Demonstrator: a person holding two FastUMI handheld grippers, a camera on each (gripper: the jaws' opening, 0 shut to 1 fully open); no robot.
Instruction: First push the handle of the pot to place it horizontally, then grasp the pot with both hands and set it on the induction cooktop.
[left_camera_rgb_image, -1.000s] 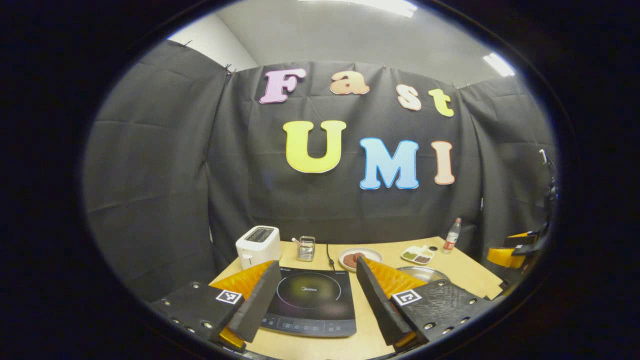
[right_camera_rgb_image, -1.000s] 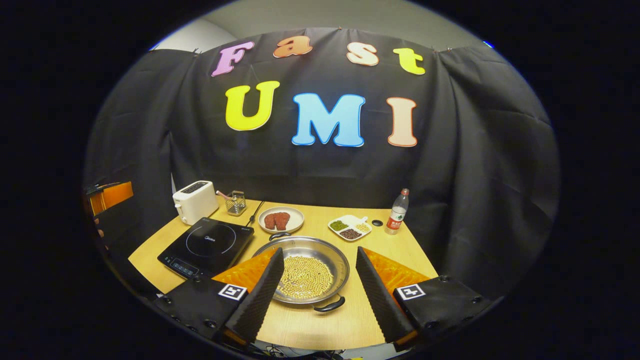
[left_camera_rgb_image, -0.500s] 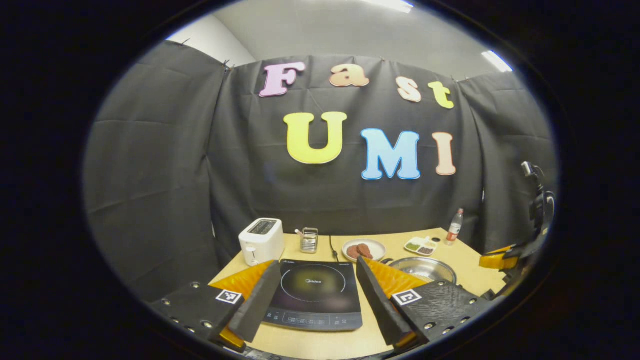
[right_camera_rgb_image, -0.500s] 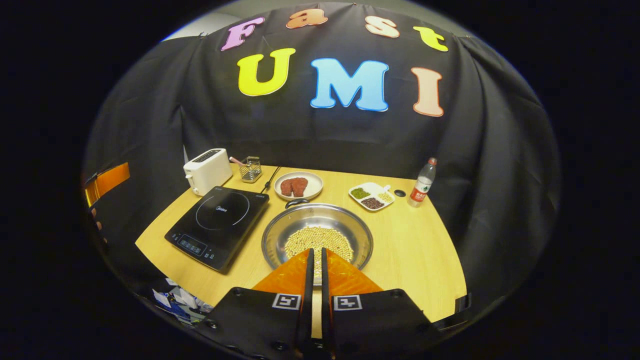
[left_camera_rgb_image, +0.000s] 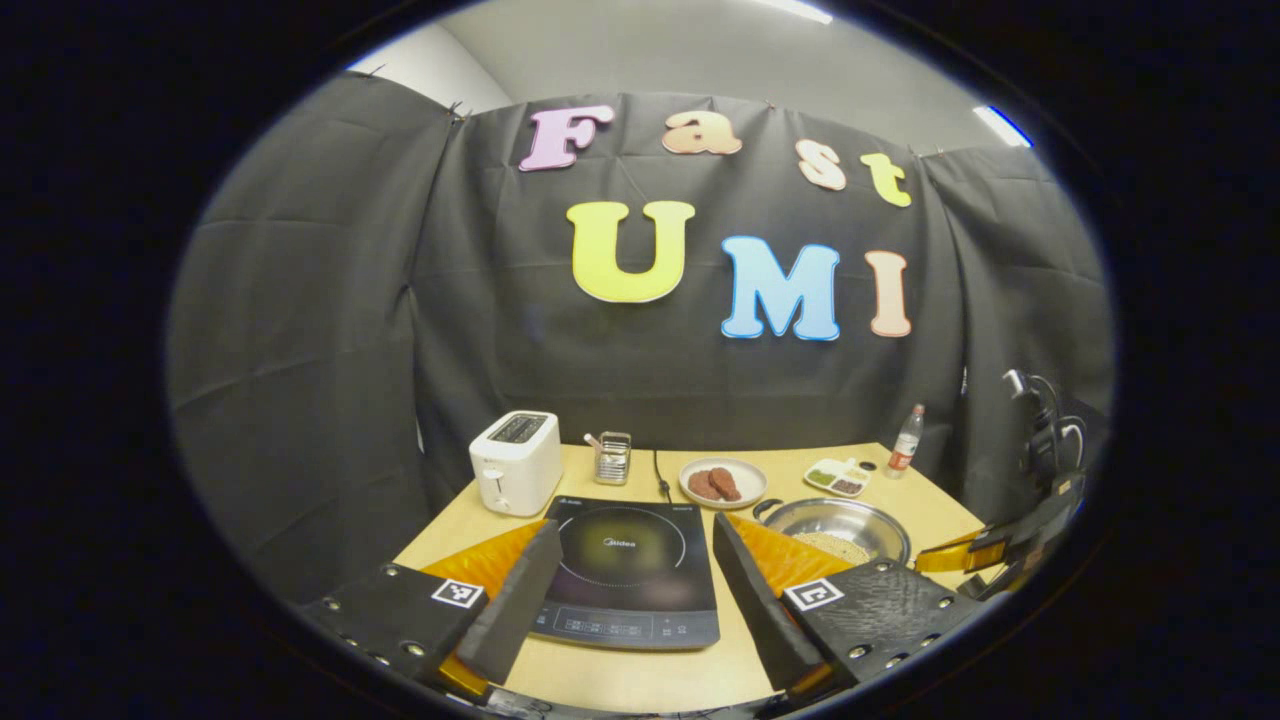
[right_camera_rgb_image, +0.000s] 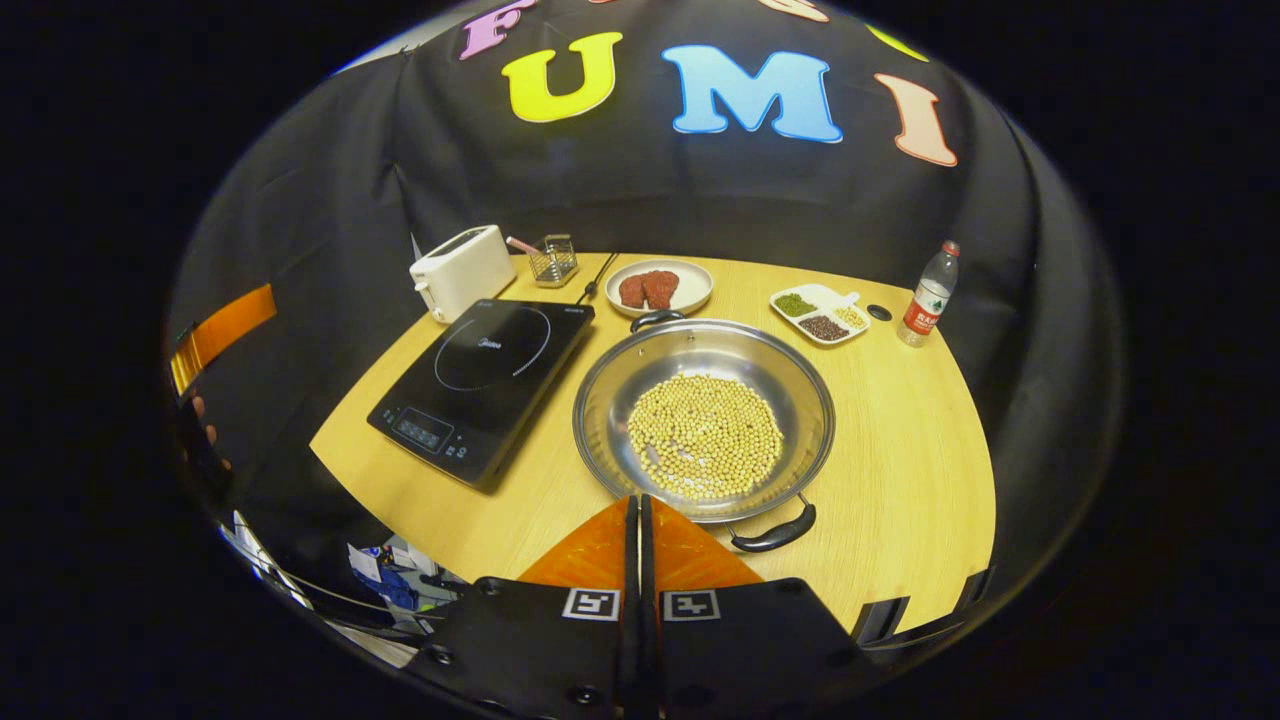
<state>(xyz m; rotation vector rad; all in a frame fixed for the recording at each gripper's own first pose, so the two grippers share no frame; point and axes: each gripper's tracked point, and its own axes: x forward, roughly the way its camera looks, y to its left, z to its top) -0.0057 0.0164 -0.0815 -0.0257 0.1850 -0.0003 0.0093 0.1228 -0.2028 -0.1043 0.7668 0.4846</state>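
1. Induction cooktop (left_camera_rgb_image: 630, 580), left part of table: brand word "Midea" printed in pale letters at the centre of the heating ring. Small print at its far corners and along the near control strip, too small to read.
2. Bottle (right_camera_rgb_image: 928, 295), far right of table: red label, print illegible.
3. Left gripper (left_camera_rgb_image: 636, 528): one square black-and-white marker on each finger base; no letters.
4. Right gripper (right_camera_rgb_image: 637, 500): same pair of markers.
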